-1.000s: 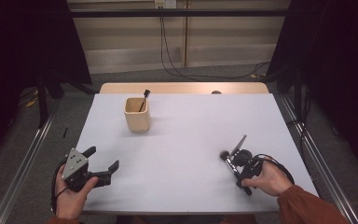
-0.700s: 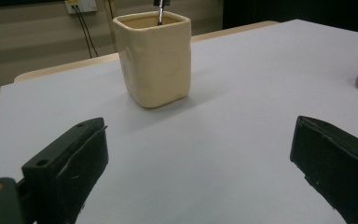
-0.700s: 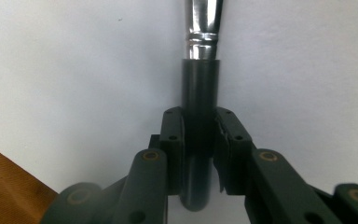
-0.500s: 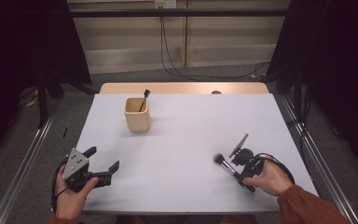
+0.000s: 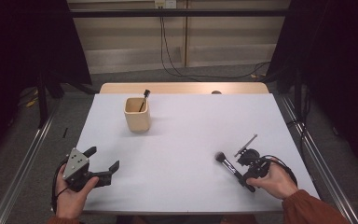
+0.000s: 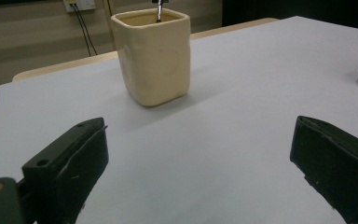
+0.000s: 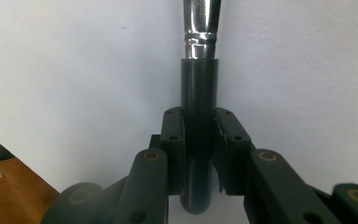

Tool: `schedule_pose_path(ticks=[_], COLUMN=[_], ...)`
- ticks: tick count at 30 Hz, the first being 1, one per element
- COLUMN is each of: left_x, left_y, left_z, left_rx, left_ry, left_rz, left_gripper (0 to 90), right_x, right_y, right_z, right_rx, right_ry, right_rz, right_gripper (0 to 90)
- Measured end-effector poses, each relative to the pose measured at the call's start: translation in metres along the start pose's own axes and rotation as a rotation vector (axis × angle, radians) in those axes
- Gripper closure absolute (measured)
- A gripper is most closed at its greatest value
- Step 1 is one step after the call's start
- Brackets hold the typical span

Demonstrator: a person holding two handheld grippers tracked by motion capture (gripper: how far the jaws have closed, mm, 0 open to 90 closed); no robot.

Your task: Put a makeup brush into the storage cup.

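Observation:
A black-handled makeup brush (image 5: 228, 164) with a dark fluffy head lies low over the white table at the front right. My right gripper (image 5: 241, 173) is shut on its handle. In the right gripper view the two pads (image 7: 175, 140) press the black handle (image 7: 199, 84) from both sides, and the silver ferrule points away. At the front left my left gripper (image 5: 103, 157) is held open with nothing between its fingers (image 6: 70, 158). A cream square cup (image 5: 137, 116) stands at the back left of the sheet with a thin dark brush (image 5: 144, 97) leaning in it. The cup (image 6: 154, 60) is straight ahead of the left gripper.
The white sheet (image 5: 186, 126) covers the table up to a wooden strip (image 5: 182, 87) along the far edge. Metal rails (image 5: 307, 144) run down both sides of the table. Cables (image 5: 172, 70) lie on the floor behind it.
The right gripper's jaws have closed on the brush handle, and the brush head has swung a little to the left. The left hand has kept still.

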State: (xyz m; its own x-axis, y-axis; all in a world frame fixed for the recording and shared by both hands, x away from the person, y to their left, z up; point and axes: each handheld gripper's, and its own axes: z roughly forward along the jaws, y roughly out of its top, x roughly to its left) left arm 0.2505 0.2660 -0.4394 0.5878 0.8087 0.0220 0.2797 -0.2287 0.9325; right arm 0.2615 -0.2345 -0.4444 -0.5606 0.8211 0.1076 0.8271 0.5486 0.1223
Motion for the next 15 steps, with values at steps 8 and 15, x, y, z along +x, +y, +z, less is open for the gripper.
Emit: schedule_pose_path(ticks=[8,15], left_x=[0.0002,0.0001], left_y=[-0.0001,0.0], left_z=[-0.0003,-0.0003], left_rx=[0.0,-0.003], left_ry=[-0.001,-0.001], left_rz=[0.003,0.0], left_gripper=[4.2,4.2], right_x=[-0.0013,-0.0052], right_y=[-0.0033,-0.0077], right_z=[-0.0043,-0.0098], right_rx=[-0.052,-0.131], right_ry=[0.008,0.025], right_rz=[0.007,0.03], right_gripper=[76.3,76.3])
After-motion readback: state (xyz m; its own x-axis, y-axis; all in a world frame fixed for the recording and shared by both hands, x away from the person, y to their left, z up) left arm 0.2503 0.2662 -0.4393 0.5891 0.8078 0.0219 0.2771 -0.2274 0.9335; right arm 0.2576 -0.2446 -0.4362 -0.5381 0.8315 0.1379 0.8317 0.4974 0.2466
